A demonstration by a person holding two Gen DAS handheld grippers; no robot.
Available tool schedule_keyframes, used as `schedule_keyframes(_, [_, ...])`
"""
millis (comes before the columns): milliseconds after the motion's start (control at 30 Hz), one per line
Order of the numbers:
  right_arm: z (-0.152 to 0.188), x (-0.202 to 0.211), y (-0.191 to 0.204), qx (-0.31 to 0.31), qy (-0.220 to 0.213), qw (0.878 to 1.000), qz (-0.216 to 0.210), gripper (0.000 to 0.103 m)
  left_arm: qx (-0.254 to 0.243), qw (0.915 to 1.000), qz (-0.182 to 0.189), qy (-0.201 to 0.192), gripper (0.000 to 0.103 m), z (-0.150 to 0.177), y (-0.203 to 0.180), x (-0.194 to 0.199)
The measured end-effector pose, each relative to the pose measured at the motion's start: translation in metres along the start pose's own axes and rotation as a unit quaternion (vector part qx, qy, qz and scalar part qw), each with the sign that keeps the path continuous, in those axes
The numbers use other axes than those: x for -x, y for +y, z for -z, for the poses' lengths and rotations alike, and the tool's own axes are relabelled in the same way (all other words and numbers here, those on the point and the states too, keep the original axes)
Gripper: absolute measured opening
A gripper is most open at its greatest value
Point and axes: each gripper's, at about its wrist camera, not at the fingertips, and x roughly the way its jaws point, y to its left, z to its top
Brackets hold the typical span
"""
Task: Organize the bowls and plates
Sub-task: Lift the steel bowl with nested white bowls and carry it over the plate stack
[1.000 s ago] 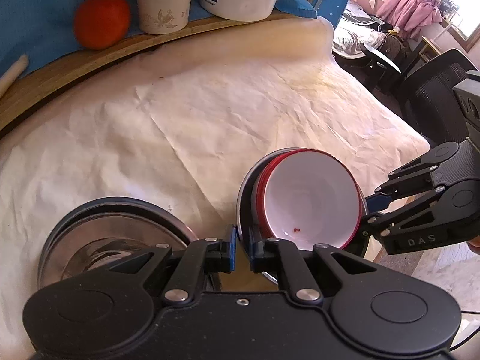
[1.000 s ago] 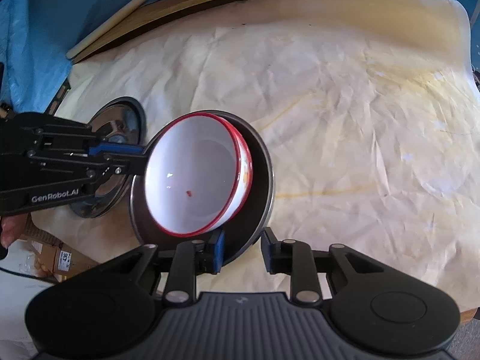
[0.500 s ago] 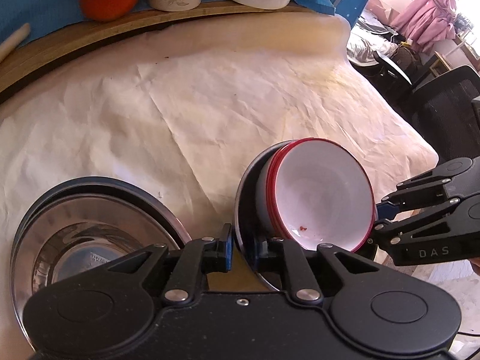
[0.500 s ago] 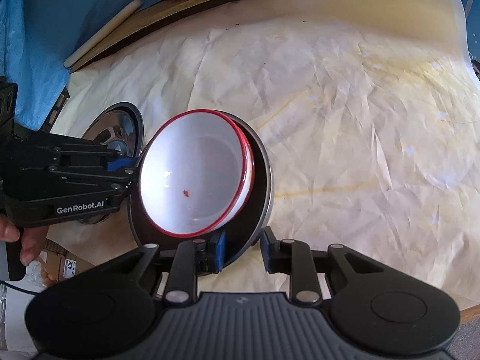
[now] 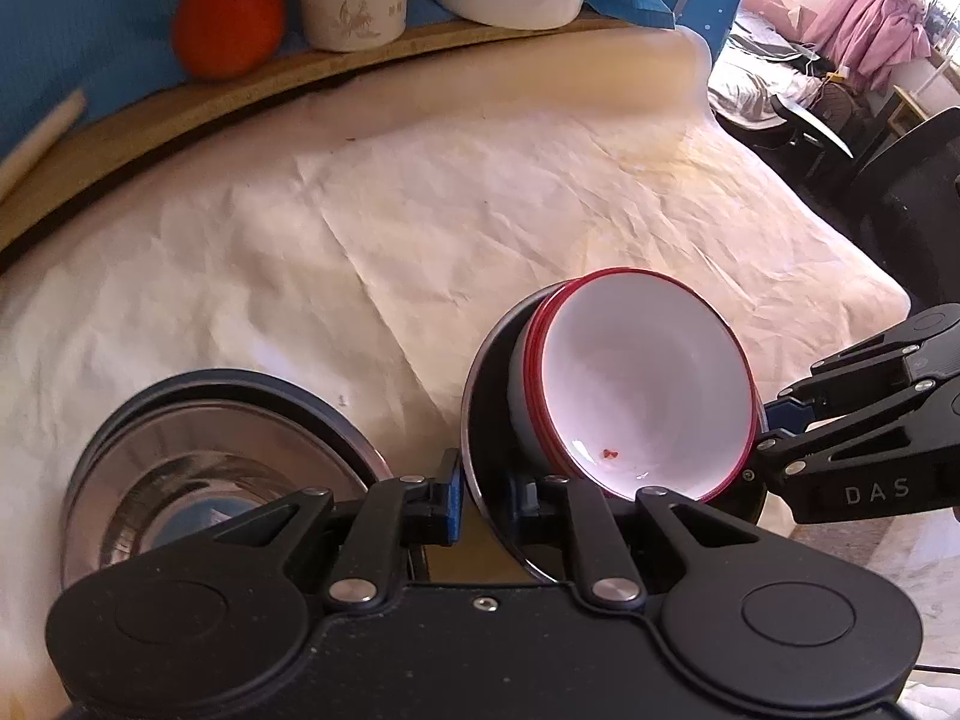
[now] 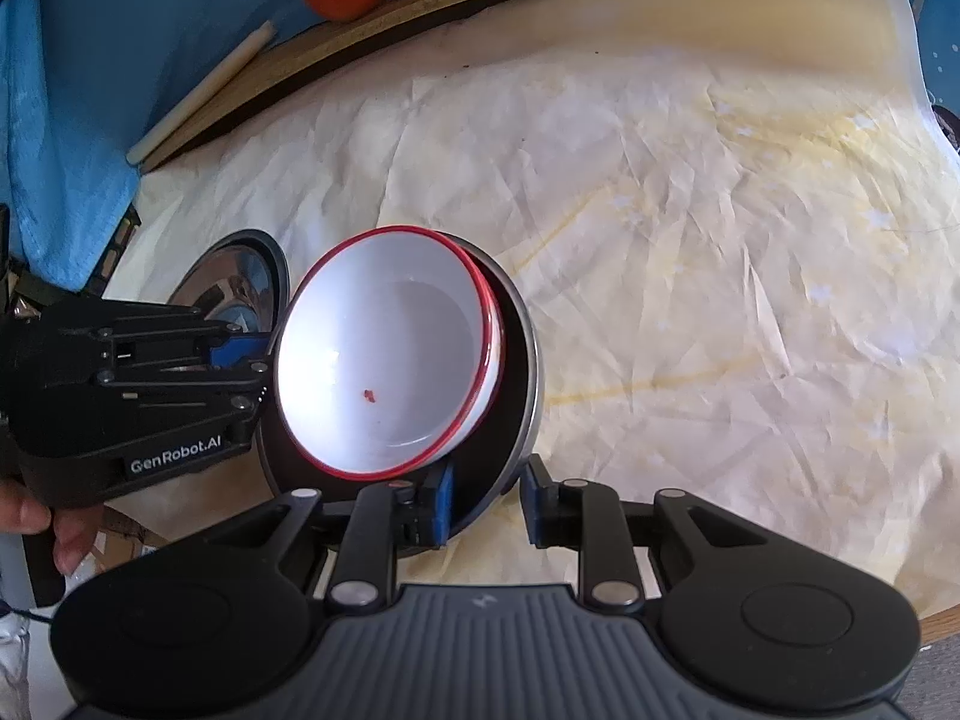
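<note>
A: Where does the red-rimmed white bowl (image 6: 384, 354) sit right now?

B: Tilted inside a dark shallow plate (image 6: 516, 384), and both are lifted off the paper-covered bench (image 6: 690, 228). Just to the left lies a stainless steel bowl (image 5: 198, 468) nested in another dark plate.

A: And who is holding what?

B: The left gripper (image 5: 483, 489) has its fingers narrowed onto the near rim of the dark plate; the steel edge runs right between the blue pads. The right gripper (image 6: 483, 501) pinches the same plate at the opposite rim, fingers set narrow around the edge. In the left wrist view it comes in from the right side (image 5: 765, 429).

A: So the bowl itself is not gripped?

B: I'd say not. It leans loose in the plate, resting against the plate's inner wall.

A: How will that handle?

B: The bowl looks like enamel or melamine: light, stiff, glossy and so slippery against smooth metal. Tipped this steeply it could slide or rattle out. The plate is rigid and thin-rimmed, so an edge pinch works, but it gives little resistance to twisting. Two opposite holds help. Best to level the plate before setting it down; a small red speck (image 6: 370, 396) lies inside the bowl.
</note>
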Motion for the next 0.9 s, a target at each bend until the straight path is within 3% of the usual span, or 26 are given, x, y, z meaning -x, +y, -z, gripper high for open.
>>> schedule_keyframes(900, [-0.019,0.021,0.034,0.041,-0.039,0.998,0.006,0.026,0.025,0.998,-0.017,-0.056,0.015,-0.001,0.021,0.039])
